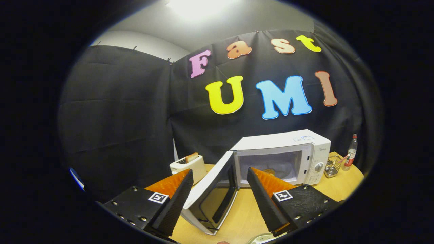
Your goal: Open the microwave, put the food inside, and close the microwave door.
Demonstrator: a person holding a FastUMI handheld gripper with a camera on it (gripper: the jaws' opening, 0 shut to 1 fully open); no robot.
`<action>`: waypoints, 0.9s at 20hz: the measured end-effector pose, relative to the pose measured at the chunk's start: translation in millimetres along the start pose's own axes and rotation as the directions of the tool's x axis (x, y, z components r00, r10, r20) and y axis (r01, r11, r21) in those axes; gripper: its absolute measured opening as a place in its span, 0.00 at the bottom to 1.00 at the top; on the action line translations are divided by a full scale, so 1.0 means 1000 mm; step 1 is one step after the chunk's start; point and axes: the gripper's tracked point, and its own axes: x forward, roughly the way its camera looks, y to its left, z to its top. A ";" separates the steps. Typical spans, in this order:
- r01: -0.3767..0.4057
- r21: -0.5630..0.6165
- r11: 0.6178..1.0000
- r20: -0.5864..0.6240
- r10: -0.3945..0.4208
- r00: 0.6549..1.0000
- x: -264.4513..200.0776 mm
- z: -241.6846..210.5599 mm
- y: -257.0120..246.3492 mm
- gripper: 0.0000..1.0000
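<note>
A white microwave (288, 149) stands on the wooden table (244, 213) beyond my fingers. Its door (212, 189) is swung wide open toward me and sits between my two fingers. Inside the lit cavity lies a piece of brownish food (269, 171), partly hidden behind my right finger. My gripper (220, 184) is open, one finger on each side of the door's free edge, neither visibly pressing on it.
A white toaster (188, 166) with a slice of bread in it stands left of the microwave. Right of the microwave are a wire basket (333, 166) and a clear bottle (351, 152). A white object (262, 239) lies at the table's near edge.
</note>
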 end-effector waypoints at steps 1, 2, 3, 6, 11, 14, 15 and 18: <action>-0.023 -0.010 1.000 -0.002 0.023 1.000 -0.001 -0.003 0.014 0.97; -0.044 -0.021 0.999 -0.010 0.043 0.999 -0.001 -0.007 0.027 0.97; -0.067 -0.028 0.997 -0.019 0.066 0.998 -0.004 -0.011 0.039 0.97; -0.135 -0.026 0.990 -0.028 0.135 0.990 -0.007 -0.021 0.076 0.97; -0.238 -0.007 0.971 -0.083 0.237 0.968 -0.006 -0.047 0.123 0.97; -0.294 -0.002 0.956 -0.137 0.291 0.947 -0.003 -0.073 0.143 0.97; -0.313 -0.006 0.950 -0.157 0.308 0.938 -0.003 -0.081 0.147 0.97; -0.343 -0.015 0.939 -0.231 0.330 0.915 0.003 -0.112 0.151 0.97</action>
